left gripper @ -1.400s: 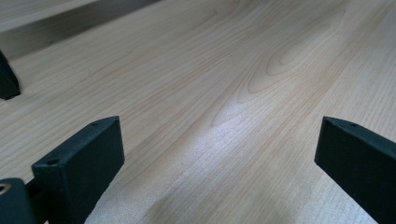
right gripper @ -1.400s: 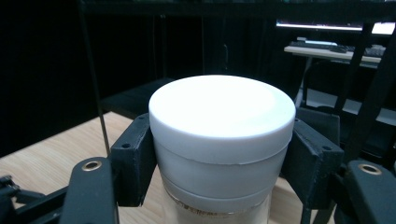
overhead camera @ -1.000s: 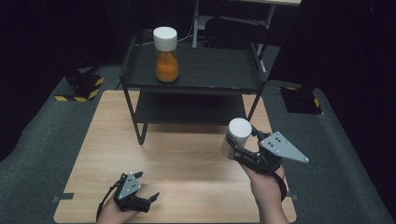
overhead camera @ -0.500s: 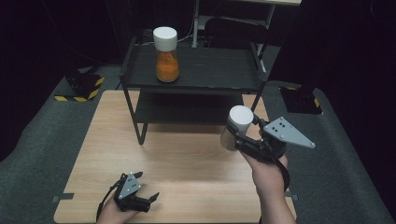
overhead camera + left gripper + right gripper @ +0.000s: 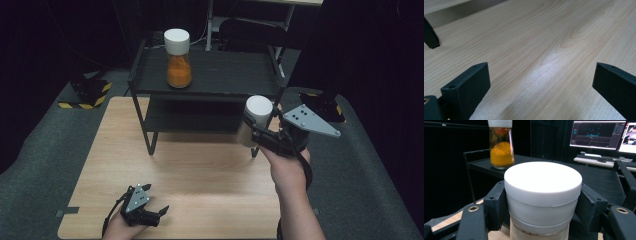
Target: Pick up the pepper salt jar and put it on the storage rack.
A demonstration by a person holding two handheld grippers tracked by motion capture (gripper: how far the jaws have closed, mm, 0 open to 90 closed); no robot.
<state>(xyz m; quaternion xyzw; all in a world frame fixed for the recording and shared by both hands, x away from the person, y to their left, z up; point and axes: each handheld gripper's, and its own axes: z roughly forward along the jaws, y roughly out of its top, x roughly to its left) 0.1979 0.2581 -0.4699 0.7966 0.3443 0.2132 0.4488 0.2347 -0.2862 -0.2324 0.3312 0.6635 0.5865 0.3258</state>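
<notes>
1. A white-capped jar (image 5: 256, 120) is held between the fingers of the right gripper (image 5: 543, 203), which are pressed against opposite sides of its cap (image 5: 543, 182).
2. In the right gripper view, pale contents can be made out under the cap, low between the fingers (what they are cannot be told).
3. In the high view, the held jar is seen raised above the table (image 5: 200, 170), just in front of the right front corner of the black shelf rack (image 5: 210, 75).
4. The right gripper is carried by the person's right hand (image 5: 286, 167), and its grey three-cornered plate (image 5: 310, 120) is seen to the outer side of the fingers.
5. Beyond the fingers of the right gripper, a second jar (image 5: 178, 57) with a white cap and orange powder is stood upright on the top shelf of the rack, towards its left end.
6. In the right gripper view, the same orange jar (image 5: 501, 145) is seen above and to the left of the fingers, well apart from the held jar.
7. Lit monitors (image 5: 599, 135) are seen far beyond the fingers, at the upper right.
8. The left gripper (image 5: 150, 212) is held low at the near left edge of the table, its fingers (image 5: 466, 87) spread wide with bare wood between them.
9. A black rack foot (image 5: 430, 35) is seen far beyond the left finger.
</notes>
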